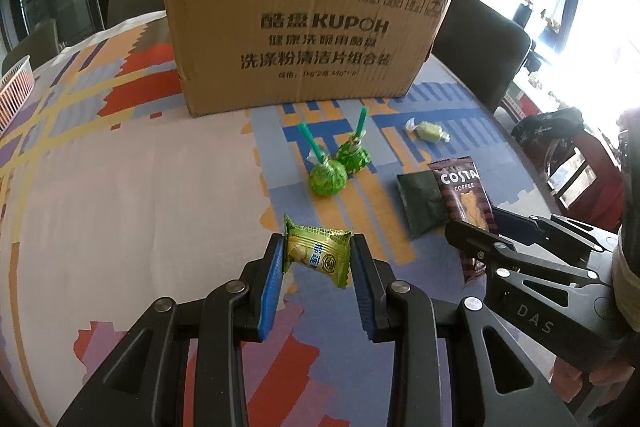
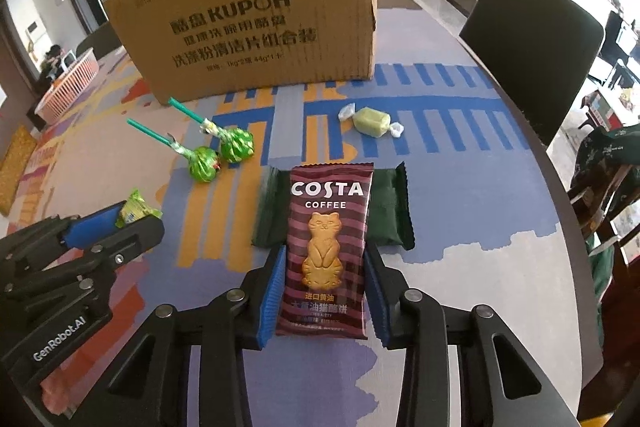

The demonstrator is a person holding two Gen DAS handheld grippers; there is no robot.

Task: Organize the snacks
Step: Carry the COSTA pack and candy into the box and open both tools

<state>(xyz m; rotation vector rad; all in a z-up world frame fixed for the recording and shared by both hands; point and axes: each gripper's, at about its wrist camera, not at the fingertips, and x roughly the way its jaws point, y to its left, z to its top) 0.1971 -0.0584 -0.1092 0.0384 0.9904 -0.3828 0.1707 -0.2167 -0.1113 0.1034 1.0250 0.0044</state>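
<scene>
**Both Jaws Closed on Snack Packets**

Jaws of the left gripper [image 1: 318, 255] are seen, in the left wrist view, pressed against both ends of a green-and-gold snack packet [image 1: 316, 253], which is held between the blue pads [image 1: 272, 283] above the patterned tablecloth [image 1: 120, 187]. Beyond it, two green lollipops [image 1: 340, 167] are laid touching each other, and one pale green wrapped candy [image 1: 426, 131] is set near the cardboard box [image 1: 304, 27]. What the box holds cannot be told, since only its outer wall is shown. A pink basket [image 1: 14, 87] is cut off at the left edge. The right gripper [image 1: 480, 239] is seen at the right, closed on the Costa biscuit packet [image 1: 464, 195].

In the right wrist view, the right gripper [image 2: 324, 291] is shut on the one Costa biscuit packet [image 2: 326, 251], gripped at both long edges. One dark green packet [image 2: 388, 211] is lying just behind it, partly covered. The two lollipops [image 2: 222, 157], the candy [image 2: 370, 123], the box [image 2: 256, 19] and the basket [image 2: 70, 83] are shown again, the basket's contents probably too blurred to judge. The left gripper [image 2: 132, 217] is seen at the left, holding its packet [image 2: 136, 209].
</scene>
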